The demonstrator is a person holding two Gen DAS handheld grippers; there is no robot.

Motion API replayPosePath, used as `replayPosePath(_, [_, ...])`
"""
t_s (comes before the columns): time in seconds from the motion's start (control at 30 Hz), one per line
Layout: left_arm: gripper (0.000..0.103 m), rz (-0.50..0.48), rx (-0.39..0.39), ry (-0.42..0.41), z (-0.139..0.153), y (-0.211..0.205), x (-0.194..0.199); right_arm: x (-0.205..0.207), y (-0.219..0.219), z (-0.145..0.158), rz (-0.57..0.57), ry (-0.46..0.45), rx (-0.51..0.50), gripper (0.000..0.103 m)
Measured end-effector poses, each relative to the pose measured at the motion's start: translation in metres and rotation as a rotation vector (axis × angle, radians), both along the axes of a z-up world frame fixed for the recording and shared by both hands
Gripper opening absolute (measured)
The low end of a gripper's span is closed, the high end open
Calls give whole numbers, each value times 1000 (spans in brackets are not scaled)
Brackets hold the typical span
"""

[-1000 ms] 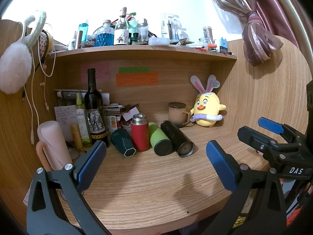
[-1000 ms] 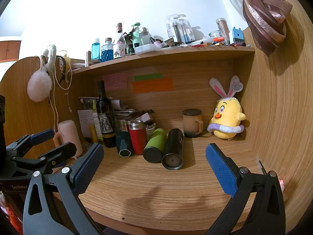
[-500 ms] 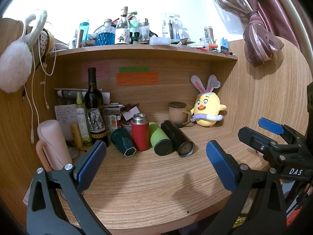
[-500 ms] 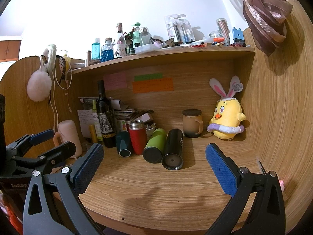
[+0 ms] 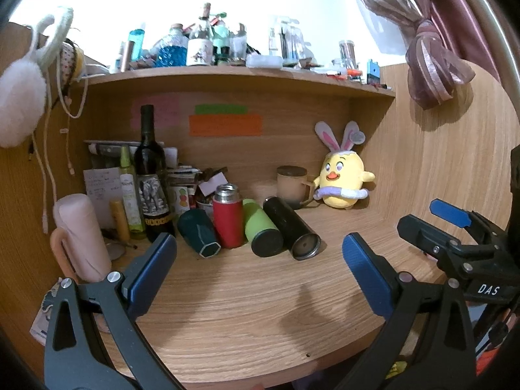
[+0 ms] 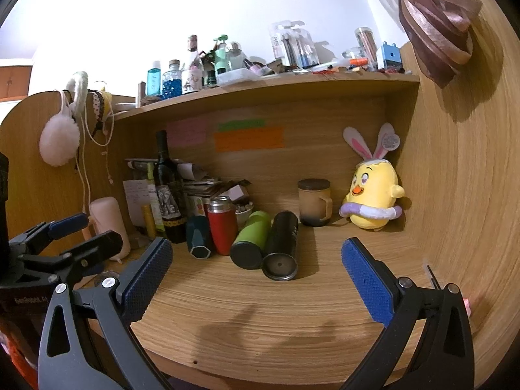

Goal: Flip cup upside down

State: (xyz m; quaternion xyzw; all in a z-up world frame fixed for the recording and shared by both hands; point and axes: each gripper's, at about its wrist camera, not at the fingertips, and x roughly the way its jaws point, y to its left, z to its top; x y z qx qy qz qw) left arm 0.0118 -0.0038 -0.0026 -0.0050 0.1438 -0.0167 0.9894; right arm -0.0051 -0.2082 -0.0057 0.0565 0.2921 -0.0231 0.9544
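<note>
A red flask (image 5: 227, 219) (image 6: 222, 227) stands upright on the wooden desk (image 5: 260, 308). Beside it lie a dark teal cup (image 5: 199, 237) (image 6: 197, 238), a green flask (image 5: 261, 232) (image 6: 251, 240) and a black flask (image 5: 291, 232) (image 6: 282, 246), all on their sides. A tan mug with a lid (image 5: 292, 187) (image 6: 314, 201) stands at the back. My left gripper (image 5: 258, 268) is open and empty, near the desk's front edge. My right gripper (image 6: 256, 268) is open and empty too; it also shows in the left wrist view (image 5: 435, 221). The left gripper also shows in the right wrist view (image 6: 74, 230).
A wine bottle (image 5: 150, 178), small bottles and papers crowd the back left. A pink tumbler (image 5: 79, 234) stands at the left. A yellow plush chick (image 5: 341, 182) sits at the back right. A cluttered shelf (image 5: 243, 74) overhangs the desk. Wooden walls close both sides.
</note>
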Motion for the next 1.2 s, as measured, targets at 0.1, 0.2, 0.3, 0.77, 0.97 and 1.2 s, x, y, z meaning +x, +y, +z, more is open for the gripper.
replayPosePath(0.1, [103, -12, -14, 24, -1, -5, 16, 2, -14, -8, -21, 17, 0, 103])
replayPosePath(0.2, [103, -56, -34, 73, -5, -13, 42, 1, -31, -13, -57, 28, 3, 103])
replayPosePath(0.3, [103, -114, -37, 170, -13, -28, 81, 0, -52, -20, -103, 41, 15, 103])
replayPosePath(0.77, [72, -98, 53, 440, -63, -87, 241, 3, -119, -70, -207, 151, 92, 103])
replayPosePath(0.97, [59, -57, 84, 496, -82, -87, 267, 13, -123, -85, -191, 181, 104, 103])
replayPosePath(1.2, [56, -92, 104, 489, -85, -92, 264, 16, -121, -86, -187, 186, 103, 103])
